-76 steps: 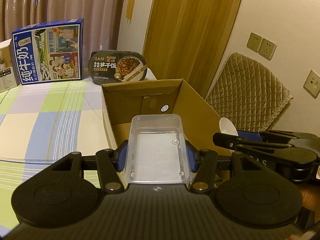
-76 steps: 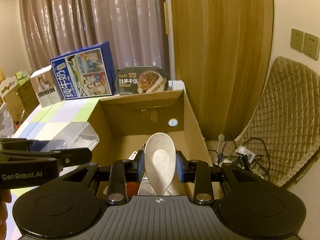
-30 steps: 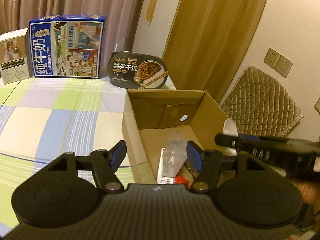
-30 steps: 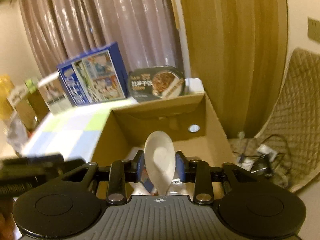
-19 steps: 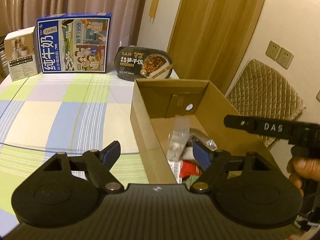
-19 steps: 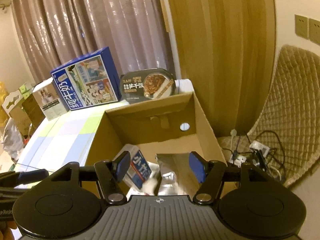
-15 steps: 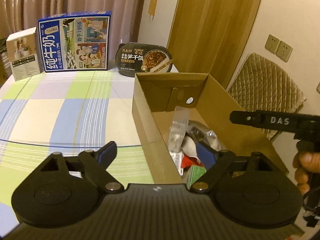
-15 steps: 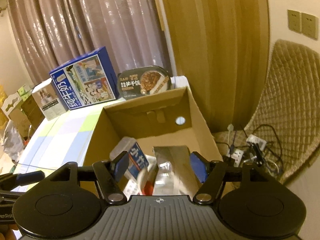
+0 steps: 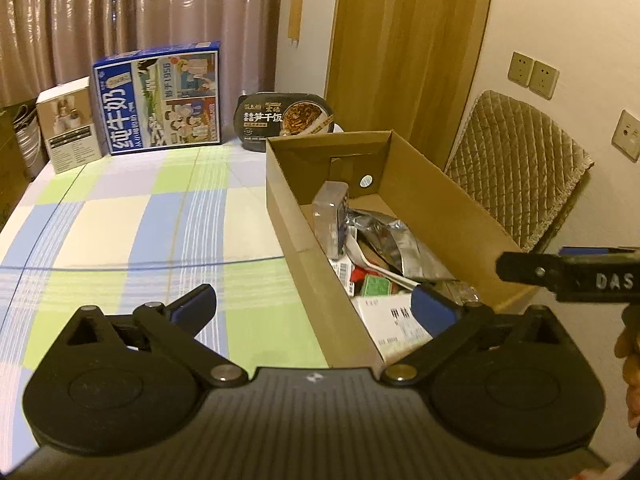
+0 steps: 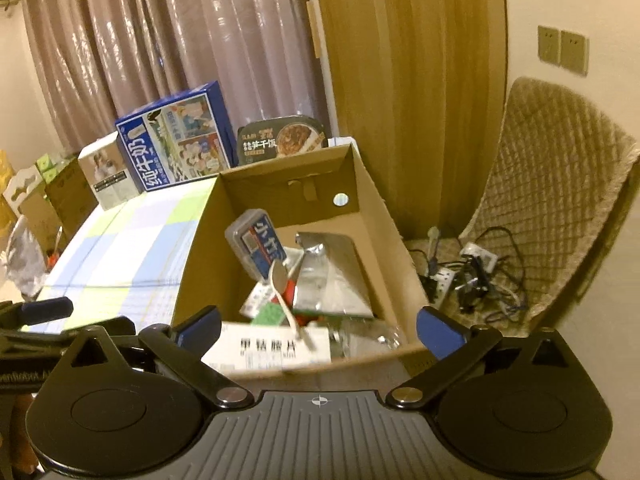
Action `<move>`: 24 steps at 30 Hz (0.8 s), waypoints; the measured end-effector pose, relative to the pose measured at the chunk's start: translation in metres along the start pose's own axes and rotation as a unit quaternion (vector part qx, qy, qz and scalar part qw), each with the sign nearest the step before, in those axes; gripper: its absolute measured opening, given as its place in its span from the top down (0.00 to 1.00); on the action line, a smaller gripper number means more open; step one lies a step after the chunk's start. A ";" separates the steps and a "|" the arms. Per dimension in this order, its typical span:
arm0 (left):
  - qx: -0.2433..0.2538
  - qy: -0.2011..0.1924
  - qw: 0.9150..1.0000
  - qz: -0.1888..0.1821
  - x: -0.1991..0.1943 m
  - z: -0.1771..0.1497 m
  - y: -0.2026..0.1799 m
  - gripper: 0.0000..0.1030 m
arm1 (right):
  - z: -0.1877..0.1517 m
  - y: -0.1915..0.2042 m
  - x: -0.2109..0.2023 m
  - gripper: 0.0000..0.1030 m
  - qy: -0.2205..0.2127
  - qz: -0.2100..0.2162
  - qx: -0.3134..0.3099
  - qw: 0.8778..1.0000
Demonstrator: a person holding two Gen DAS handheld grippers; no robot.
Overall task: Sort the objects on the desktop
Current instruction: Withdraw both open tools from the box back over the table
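An open cardboard box (image 9: 432, 216) (image 10: 372, 204) stands at the right edge of the checked tablecloth (image 9: 120, 232). Inside lie a clear plastic container (image 9: 330, 216) (image 10: 256, 242) leaning on the left wall, a white spoon (image 10: 282, 284) (image 9: 372, 262), a silver foil pouch (image 10: 332, 276) (image 9: 404, 248), a white medicine box (image 10: 272, 348) (image 9: 390, 320) and small red and green packets. My left gripper (image 9: 314, 306) is open and empty, above the box's near left corner. My right gripper (image 10: 318, 330) is open and empty, above the box's near end.
A blue milk carton box (image 9: 160, 102), a small white box (image 9: 68, 124) and a black instant-rice bowl (image 9: 286, 118) stand at the table's far edge before curtains. A quilted chair (image 10: 556, 200) and a power strip with cables (image 10: 468, 268) lie right of the box.
My left gripper opened and dropped the clear container into the box; my right gripper opened and dropped the spoon there. Both grippers have pulled back and up from the box.
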State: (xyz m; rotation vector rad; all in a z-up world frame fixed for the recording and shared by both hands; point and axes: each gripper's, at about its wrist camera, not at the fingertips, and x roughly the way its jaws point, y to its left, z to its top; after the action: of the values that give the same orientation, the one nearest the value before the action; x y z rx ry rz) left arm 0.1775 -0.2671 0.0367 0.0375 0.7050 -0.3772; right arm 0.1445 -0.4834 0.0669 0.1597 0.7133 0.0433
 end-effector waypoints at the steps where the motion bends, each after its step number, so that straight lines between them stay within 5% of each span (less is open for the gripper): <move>1: -0.003 0.001 1.000 -0.002 -0.005 -0.002 0.000 0.01 | -0.003 0.002 -0.006 0.02 0.002 -0.001 -0.001 1.000; 24: 0.002 0.039 0.999 -0.029 -0.090 -0.062 -0.008 0.01 | -0.071 0.039 -0.098 0.02 0.018 -0.032 -0.005 0.999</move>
State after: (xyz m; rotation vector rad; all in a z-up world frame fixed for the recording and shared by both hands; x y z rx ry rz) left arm 0.0737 -0.2358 0.0475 0.0352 0.7835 -0.4334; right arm 0.0247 -0.4450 0.0836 0.1273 0.7542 -0.0123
